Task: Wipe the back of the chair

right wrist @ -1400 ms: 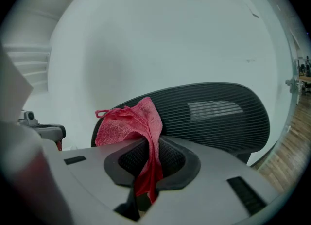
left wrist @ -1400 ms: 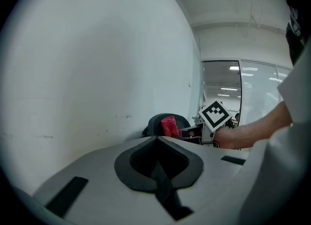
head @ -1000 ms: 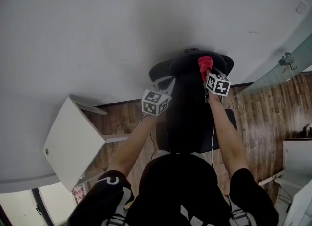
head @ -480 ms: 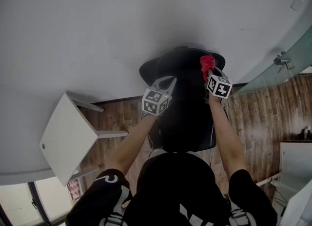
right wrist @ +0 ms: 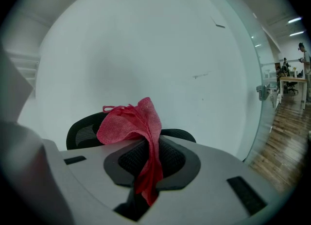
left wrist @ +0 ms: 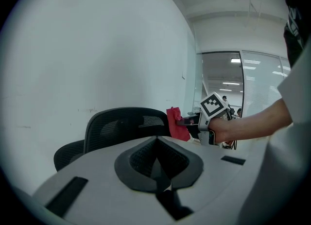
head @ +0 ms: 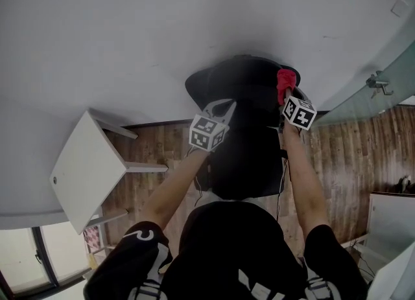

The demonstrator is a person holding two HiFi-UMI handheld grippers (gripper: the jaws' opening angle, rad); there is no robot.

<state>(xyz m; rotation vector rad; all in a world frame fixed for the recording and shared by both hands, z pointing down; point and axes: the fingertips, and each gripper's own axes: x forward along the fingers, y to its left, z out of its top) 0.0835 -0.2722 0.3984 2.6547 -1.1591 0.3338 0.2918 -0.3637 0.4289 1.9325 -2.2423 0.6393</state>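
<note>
The black chair (head: 246, 156) stands in the centre of the head view, close to the pale wall (head: 162, 26). Its mesh back is upright, and the top edge runs left to right across the upper middle of the frame.

Along that edge you have open room towards the left. At the right end, a glass partition (head: 382, 91) stands near. A white table (head: 87, 175) sits well apart at the lower left, with wooden floor (head: 337, 162) on either side of the chair.

Your right tool (head: 285, 98) is at the right end of the back's top edge. Its jaws are clamped on a red cloth (head: 285, 81), which bunches above them and hangs down through the gap between them in the right gripper view. From your left gripper view the cloth appears against the chair's upper corner.

Your left tool (head: 219, 107) is just beside the left side of the back. Its jaws are closed together with nothing between them, and I cannot tell whether it touches the chair.
</note>
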